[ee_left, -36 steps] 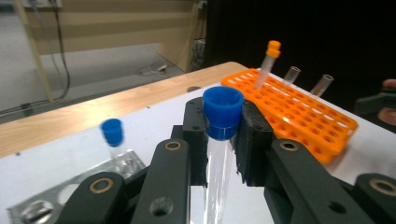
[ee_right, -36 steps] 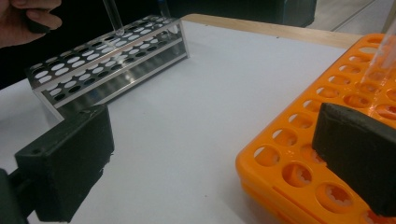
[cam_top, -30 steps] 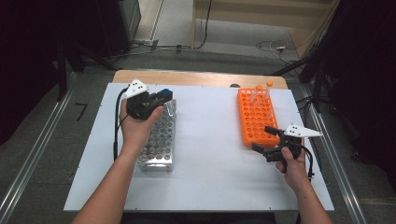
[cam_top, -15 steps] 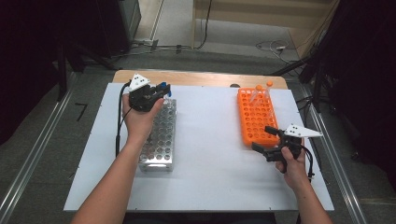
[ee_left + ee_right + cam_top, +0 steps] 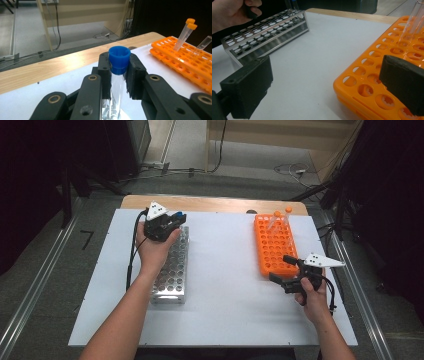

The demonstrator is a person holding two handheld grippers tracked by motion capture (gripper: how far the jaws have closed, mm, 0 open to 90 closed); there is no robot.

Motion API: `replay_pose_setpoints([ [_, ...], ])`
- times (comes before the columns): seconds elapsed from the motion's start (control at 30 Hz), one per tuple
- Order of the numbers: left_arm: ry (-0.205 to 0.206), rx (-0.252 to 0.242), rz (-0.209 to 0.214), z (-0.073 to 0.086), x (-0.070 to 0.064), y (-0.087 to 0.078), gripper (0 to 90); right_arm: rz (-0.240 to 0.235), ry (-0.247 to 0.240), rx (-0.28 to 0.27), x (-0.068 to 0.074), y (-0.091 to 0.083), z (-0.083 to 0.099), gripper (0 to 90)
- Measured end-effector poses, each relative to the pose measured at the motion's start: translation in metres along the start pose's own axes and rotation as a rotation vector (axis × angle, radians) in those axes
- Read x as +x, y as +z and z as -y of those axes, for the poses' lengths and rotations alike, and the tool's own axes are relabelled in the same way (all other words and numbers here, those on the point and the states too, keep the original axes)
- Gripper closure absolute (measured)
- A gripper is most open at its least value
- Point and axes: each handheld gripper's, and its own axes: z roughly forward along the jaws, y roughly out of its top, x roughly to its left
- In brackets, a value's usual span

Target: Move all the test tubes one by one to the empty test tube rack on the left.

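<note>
My left gripper point(image 5: 176, 218) is shut on a clear tube with a blue cap point(image 5: 119, 57), holding it upright over the far end of the metal rack point(image 5: 171, 270). Its jaws clamp the tube just below the cap. At the right lies the orange rack point(image 5: 273, 246), with two orange-capped tubes point(image 5: 281, 215) leaning at its far end. My right gripper point(image 5: 281, 269) hovers at the orange rack's near corner, open with nothing between its pads point(image 5: 249, 87). An uncapped clear tube point(image 5: 412, 27) stands in the orange rack point(image 5: 372, 82) beyond the right pad.
Both racks rest on a white board point(image 5: 225, 285) over a wooden table edge point(image 5: 215, 204). Bare board lies between the racks. The metal rack point(image 5: 267, 32) and the person's other hand point(image 5: 232, 12) show across the board in the right gripper view. Cables trail on the floor beyond.
My left gripper has shifted a little toward the far end of the metal rack, still holding the blue-capped tube. The right gripper has stayed put and open.
</note>
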Motion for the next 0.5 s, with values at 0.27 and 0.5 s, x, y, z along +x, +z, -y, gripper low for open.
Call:
replay_pose_setpoints([
  [0.27, 0.026, 0.050, -0.010, 0.0045, -0.0054, 0.0040, 76.8, 0.001, 0.005, -0.004, -0.0005, -0.0005, 0.0003, 0.0],
  [0.5, 0.009, 0.097, -0.008, 0.0091, -0.0048, 0.0069, 76.7, 0.004, 0.006, -0.003, -0.0004, -0.0001, 0.0006, 0.0],
])
